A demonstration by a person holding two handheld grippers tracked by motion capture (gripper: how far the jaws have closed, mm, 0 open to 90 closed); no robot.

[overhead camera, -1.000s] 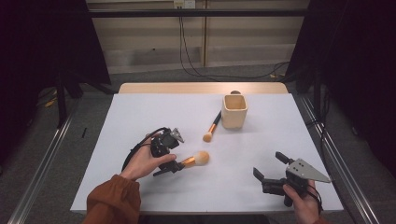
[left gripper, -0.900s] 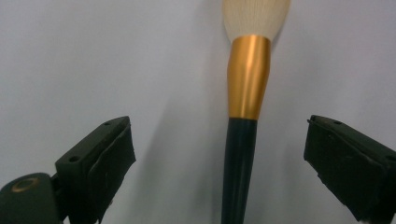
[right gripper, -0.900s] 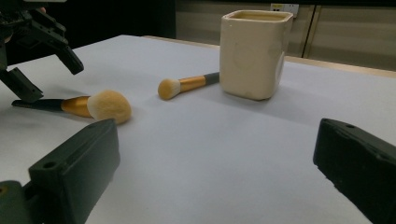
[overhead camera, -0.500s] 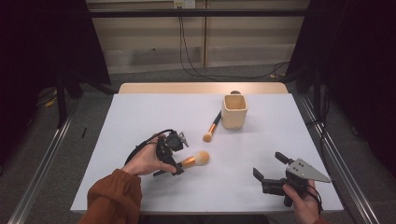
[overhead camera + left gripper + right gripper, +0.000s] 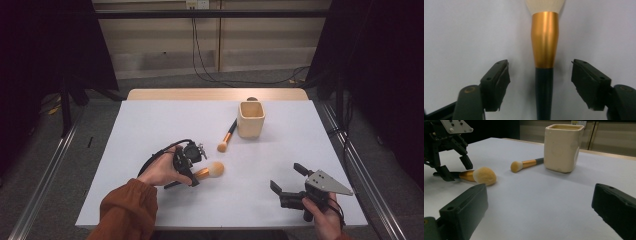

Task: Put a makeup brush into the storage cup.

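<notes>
Spreading across the room's middle, the white table (image 5: 150, 125) carries one cream cup (image 5: 250, 119) near its far edge and two brushes. A smaller brush (image 5: 228, 136) lies just beside the cup; the large brush (image 5: 207, 172) lies nearer the front edge. The left gripper (image 5: 194, 170) straddles its dark handle, its jaws having just been closing, pads not yet touching. By the front right corner, the right gripper (image 5: 288, 180) gapes wide, holding nothing. No readable writing anywhere.

The high view looks forward and down over the whole desk (image 5: 150, 120), while the left gripper view looks straight down close on the brush (image 5: 544, 42) that the low, level right gripper view sees farther off.
</notes>
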